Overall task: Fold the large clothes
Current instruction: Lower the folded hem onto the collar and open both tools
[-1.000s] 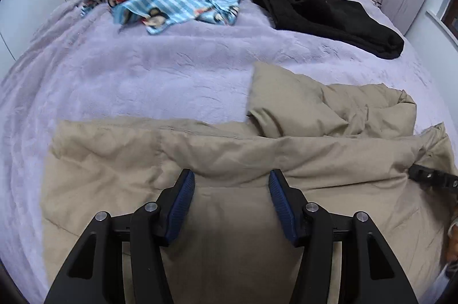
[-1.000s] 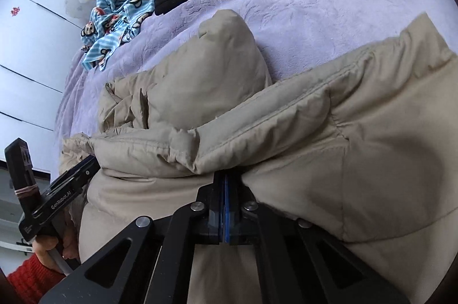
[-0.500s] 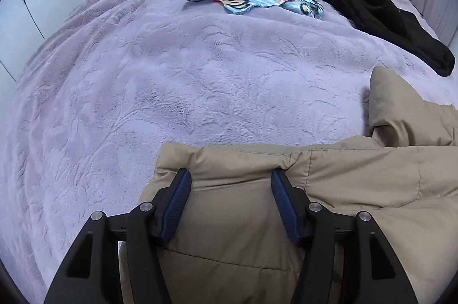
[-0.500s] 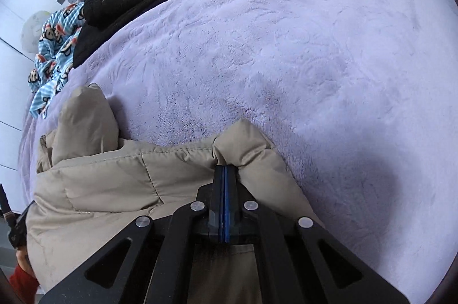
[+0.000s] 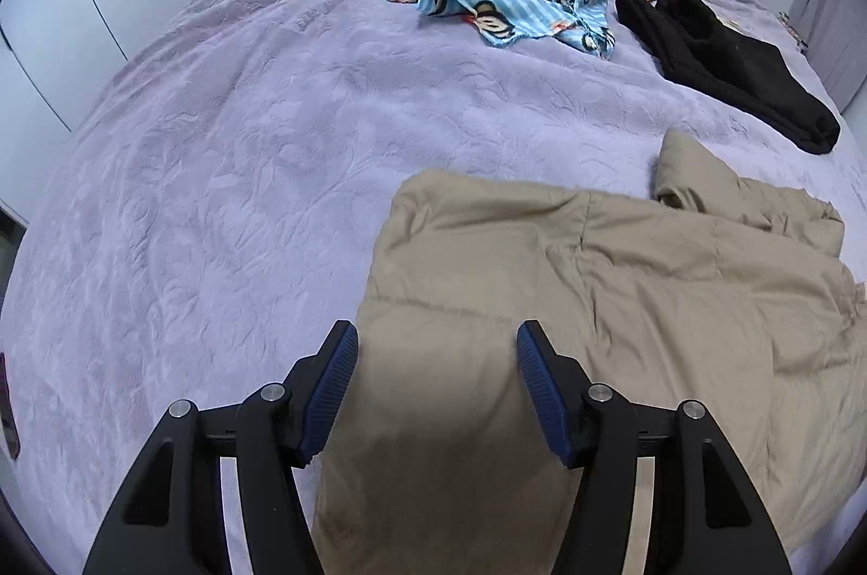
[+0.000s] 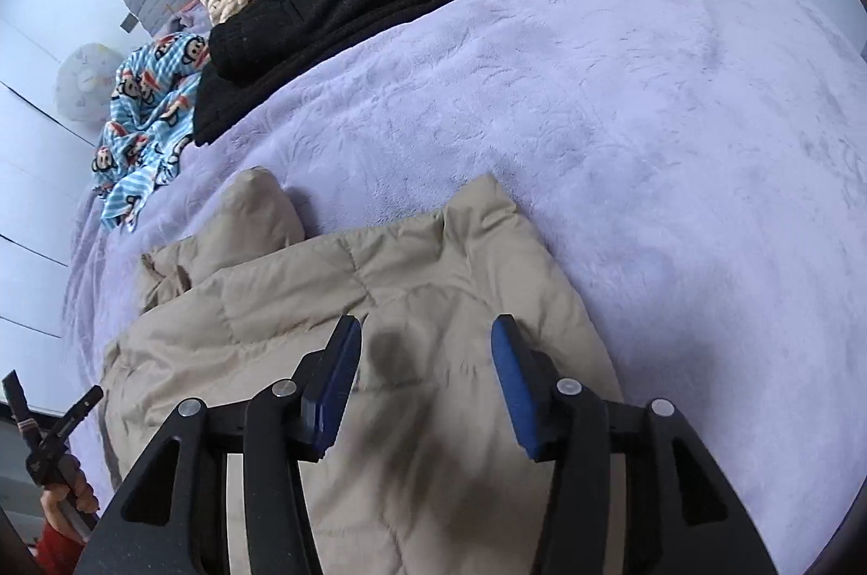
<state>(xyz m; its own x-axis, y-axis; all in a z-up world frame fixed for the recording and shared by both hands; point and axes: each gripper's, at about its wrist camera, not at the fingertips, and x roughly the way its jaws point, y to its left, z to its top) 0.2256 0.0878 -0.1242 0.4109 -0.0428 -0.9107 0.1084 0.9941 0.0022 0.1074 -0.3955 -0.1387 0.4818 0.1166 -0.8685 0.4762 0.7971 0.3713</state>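
Tan coat (image 5: 569, 304) folded on purple bed (image 5: 244, 168) — long axis across, between both tongs. Left gripper (image 5: 438, 391) half open, empty, over left edge; right gripper (image 6: 425, 385) opening, nothing pinched, over right edge.

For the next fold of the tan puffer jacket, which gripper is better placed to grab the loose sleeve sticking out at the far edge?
Probably right. The right gripper, jaws opening with nothing between them, hangs over the tan jacket nearer the loose sleeve. The left gripper, also open, sits at the opposite edge, farthest from that sleeve.

No legible text, label or number anywhere; lettering on the far handheld tool too small.
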